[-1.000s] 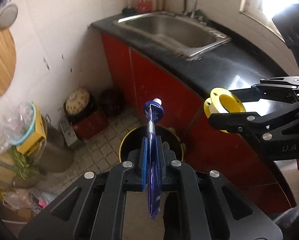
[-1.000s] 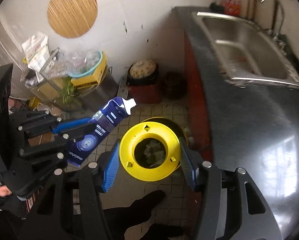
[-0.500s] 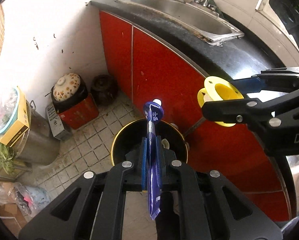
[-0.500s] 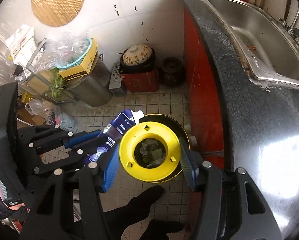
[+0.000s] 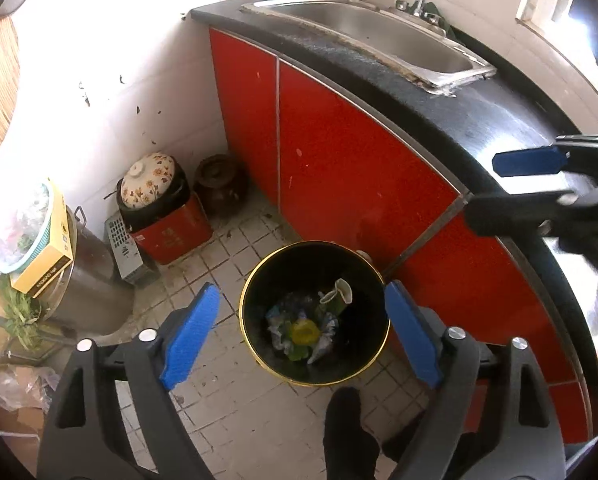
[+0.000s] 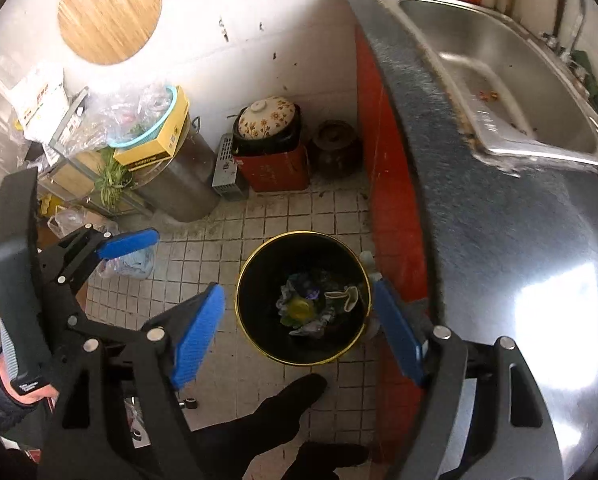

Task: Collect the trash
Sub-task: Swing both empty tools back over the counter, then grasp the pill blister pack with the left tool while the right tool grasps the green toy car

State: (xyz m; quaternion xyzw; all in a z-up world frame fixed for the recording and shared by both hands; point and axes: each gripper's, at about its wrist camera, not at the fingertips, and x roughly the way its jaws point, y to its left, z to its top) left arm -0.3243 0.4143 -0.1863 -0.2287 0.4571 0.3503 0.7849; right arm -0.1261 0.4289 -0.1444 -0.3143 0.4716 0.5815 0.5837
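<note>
Two grippers hang over a tiled kitchen floor [image 5: 203,272], both pointed steeply down at a bin. Biggest in view is the black desk [image 5: 495,120] curving along the right side, with a steel sink [image 5: 383,36] set into it and red cabinet doors [image 5: 339,152] beneath. Against the white wall stand a steel pot [image 6: 179,188], a red box [image 6: 275,168] carrying a flower-patterned lid [image 6: 265,116], and a dark brown jar [image 6: 335,148] just beside it.

Close to the cabinet stands the round black bin [image 5: 255,344] with a gold rim. Inside it lies the trash: a yellow spool [image 5: 305,332] on crumpled blue-and-white wrappers [image 5: 287,312], with a pale tube end [image 5: 341,290] leaning near the bin's wall.

The left gripper [image 5: 299,328] has just been opening; its blue pads [image 5: 191,336] now stand wide apart either side of the bin's mouth, nothing between them. The right gripper [image 6: 295,328] has also just been opening, its pads [image 6: 197,332] spread and bare, directly above the bin. Each gripper shows at the edge of the other's view. A dark shoe [image 6: 275,412] rests on the floor beside the bin.
</note>
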